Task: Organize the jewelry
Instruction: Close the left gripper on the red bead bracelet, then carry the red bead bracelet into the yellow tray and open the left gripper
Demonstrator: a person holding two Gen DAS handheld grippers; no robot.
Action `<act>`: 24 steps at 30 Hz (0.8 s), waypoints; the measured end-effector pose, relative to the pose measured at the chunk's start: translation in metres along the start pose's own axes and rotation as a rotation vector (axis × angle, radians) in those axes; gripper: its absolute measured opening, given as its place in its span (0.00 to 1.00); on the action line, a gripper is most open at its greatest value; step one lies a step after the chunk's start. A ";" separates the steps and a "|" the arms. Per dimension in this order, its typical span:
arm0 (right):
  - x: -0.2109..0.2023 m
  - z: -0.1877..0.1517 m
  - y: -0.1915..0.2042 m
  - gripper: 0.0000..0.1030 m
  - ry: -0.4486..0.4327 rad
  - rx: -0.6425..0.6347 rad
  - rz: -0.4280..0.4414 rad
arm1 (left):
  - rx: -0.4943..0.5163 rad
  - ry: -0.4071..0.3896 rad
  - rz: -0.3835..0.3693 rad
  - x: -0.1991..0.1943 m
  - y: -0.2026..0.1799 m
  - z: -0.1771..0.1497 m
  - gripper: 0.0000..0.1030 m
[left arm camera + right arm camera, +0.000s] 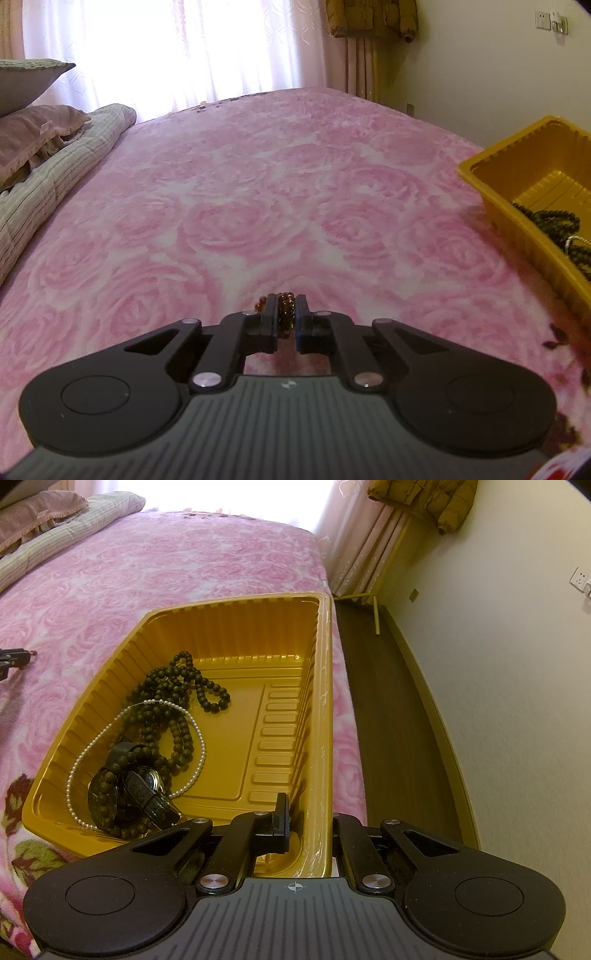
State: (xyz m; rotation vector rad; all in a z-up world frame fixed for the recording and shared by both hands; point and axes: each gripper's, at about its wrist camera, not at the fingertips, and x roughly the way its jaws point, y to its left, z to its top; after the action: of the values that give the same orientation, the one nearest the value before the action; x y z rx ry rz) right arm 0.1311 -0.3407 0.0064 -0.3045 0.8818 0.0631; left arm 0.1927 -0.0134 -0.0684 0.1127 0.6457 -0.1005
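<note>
A: Our left gripper [286, 314] has its fingers pinched on the amber bead bracelet [285, 309], which sits low against the pink rose bedspread [236, 206]. Part of the beads sticks out on the left side of the fingers, so the hold looks partial to us.

B: Then we lift slowly and keep the squeeze steady. The yellow tray [236, 616] lies off to the right on the bed, and our right gripper [308, 821] pins its near right wall, fingers closed across it, one inside and one outside.

A: Good, that should keep the light plastic from sliding when we arrive. Inside it the dark bead necklace [173, 701], the pearl strand [110, 731] and the black watch [144, 790] crowd the left half.

B: So we aim for the bare floor of the tray on the right, clear the rim first, then lower before letting go, so the bracelet does not snag or bounce out
</note>
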 end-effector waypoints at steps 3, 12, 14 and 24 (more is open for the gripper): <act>0.000 0.000 0.000 0.06 0.000 0.000 0.000 | -0.011 -0.011 -0.006 -0.011 0.000 0.002 0.07; 0.000 0.000 0.000 0.06 0.000 0.000 0.000 | -0.024 -0.039 -0.043 -0.040 -0.004 0.012 0.07; 0.000 0.000 0.000 0.06 0.000 0.000 0.000 | -0.024 -0.044 -0.049 -0.045 -0.006 0.015 0.07; -0.001 0.001 0.000 0.06 -0.002 0.002 0.002 | -0.012 -0.067 -0.078 -0.062 -0.014 0.027 0.07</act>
State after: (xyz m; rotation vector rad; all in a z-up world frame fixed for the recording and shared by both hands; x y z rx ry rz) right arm 0.1317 -0.3402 0.0078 -0.3017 0.8803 0.0643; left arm 0.1581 -0.0271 -0.0108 0.0727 0.5838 -0.1745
